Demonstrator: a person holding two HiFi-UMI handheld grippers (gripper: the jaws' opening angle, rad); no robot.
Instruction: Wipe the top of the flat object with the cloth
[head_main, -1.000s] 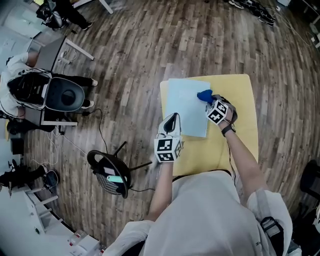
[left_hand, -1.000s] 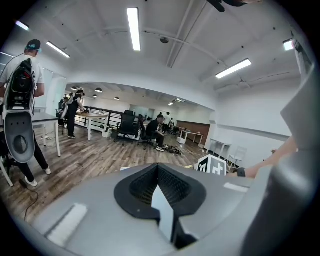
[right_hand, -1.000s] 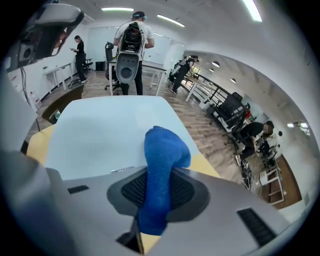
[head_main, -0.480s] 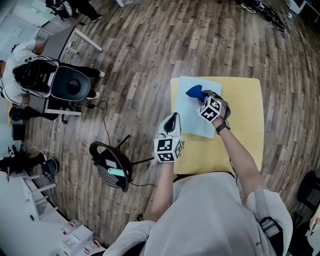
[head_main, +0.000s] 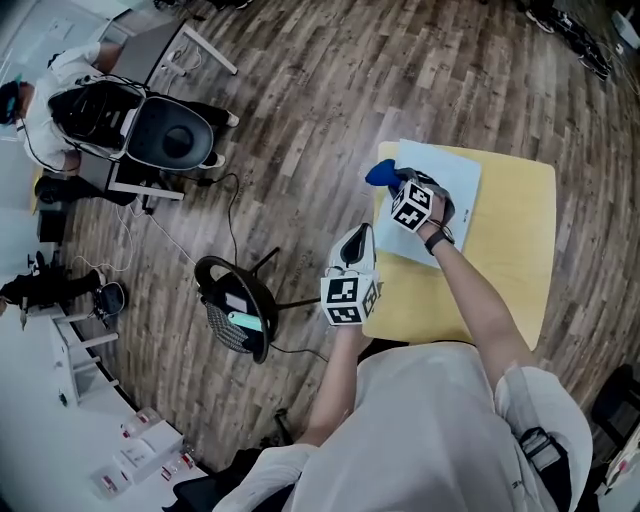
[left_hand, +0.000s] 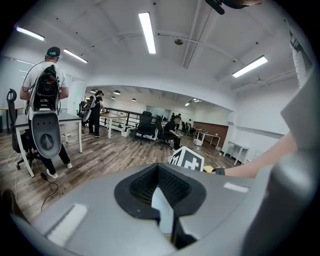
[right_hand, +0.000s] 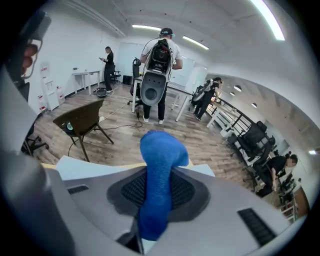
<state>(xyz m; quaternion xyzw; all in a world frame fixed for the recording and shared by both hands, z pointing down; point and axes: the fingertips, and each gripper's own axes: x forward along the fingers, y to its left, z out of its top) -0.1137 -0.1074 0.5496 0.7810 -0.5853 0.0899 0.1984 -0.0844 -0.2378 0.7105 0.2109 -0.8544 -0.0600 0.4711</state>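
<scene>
Only its own view shows left gripper (left_hand: 166, 222) fingers nipping the flat object (head_main: 452, 185); right gripper (head_main: 394, 187) fingers pinch cloth (right_hand: 158, 170)

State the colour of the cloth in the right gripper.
Blue cloth, clearest in right gripper view.

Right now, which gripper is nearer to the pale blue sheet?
Right. The right gripper, shut on the blue cloth, is at the left edge of the sheet; the left gripper is off it, beside the table.
</scene>
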